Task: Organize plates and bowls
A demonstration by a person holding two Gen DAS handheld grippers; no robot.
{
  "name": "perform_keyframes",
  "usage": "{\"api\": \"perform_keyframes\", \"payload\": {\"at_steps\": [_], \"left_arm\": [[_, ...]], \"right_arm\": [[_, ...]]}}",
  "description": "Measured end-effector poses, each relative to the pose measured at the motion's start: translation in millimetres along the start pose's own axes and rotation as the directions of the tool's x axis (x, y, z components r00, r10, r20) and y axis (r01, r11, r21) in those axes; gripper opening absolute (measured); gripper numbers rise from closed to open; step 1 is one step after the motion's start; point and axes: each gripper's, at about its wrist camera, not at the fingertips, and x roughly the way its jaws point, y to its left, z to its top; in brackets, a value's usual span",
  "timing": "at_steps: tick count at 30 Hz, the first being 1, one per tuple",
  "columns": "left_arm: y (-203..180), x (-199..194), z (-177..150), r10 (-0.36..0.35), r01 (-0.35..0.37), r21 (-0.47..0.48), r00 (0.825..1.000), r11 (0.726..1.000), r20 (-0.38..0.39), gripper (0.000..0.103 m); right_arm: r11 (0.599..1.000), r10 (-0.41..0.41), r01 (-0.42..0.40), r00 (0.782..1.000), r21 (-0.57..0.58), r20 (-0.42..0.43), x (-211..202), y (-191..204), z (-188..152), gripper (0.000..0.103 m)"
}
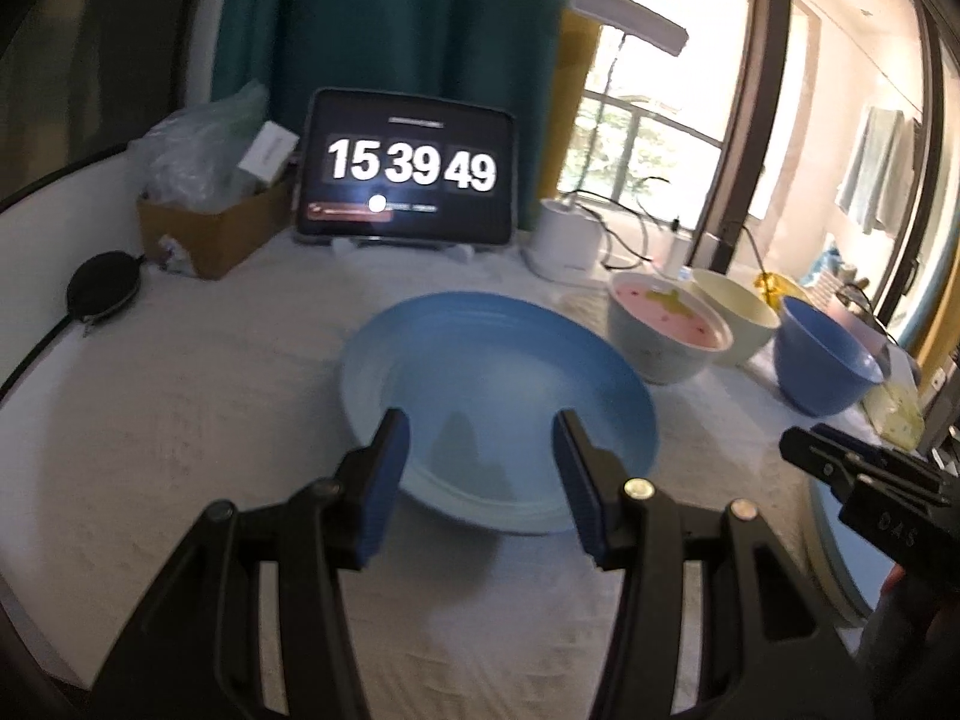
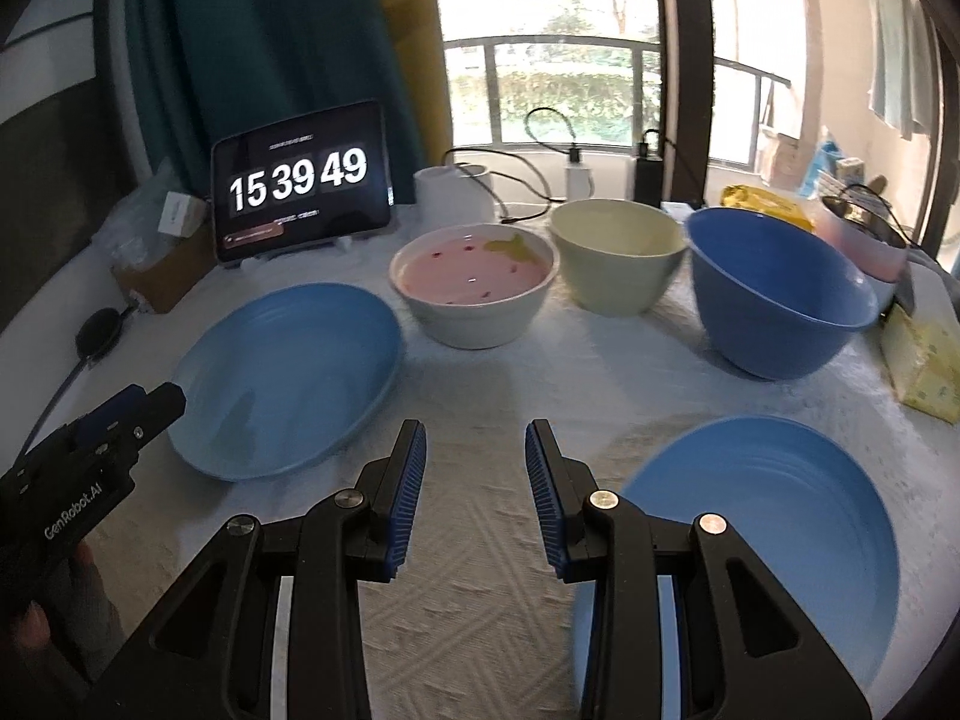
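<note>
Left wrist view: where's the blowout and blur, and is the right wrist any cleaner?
Left wrist: the bright window at upper right is blown out, the white desk lamp head is smeared, and the round pale blue plate is soft, with a tongs shadow on it. Right wrist: sharper on the pink-lined white bowl, but the window still clips; both views bend at the edges.

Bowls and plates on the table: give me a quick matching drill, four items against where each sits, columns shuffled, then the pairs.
Items
1. pink-inside bowl
2. cream bowl
3. blue bowl
4. left blue plate

Places
A. farthest right in the row of bowls
B. middle of the bowl row
C. in front of the tablet, beside the left gripper
D. left end of the bowl row, next to the plate

Pairs: 1-D, 2-B, 3-A, 4-C
</note>
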Motion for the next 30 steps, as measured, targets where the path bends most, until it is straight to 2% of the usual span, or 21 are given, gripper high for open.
{"api": "perform_keyframes", "payload": {"at_steps": [14, 18, 30], "left_arm": [[34.5, 19.1, 0.4, 0.049, -0.052, -0.055, 0.997, 0.997, -0.051, 0.051], [42.2, 31.9, 2.7, 0.035, -0.043, -0.08, 0.994, 0.996, -0.107, 0.051], [51.5, 48.7, 7.2, 0.061, -0.082, -0.111, 0.983, 0.99, -0.174, 0.051]], "right_arm": [[0.995, 0.093, -0.095, 0.993, -0.018, -0.075, 37.0, 34.1, 9.6, 0.037], [0.994, 0.107, -0.108, 0.988, 0.0, -0.108, 55.0, 38.6, 12.9, 0.037], [0.994, 0.112, -0.109, 0.98, 0.029, -0.166, 88.8, 42.5, 11.8, 0.036]]}}
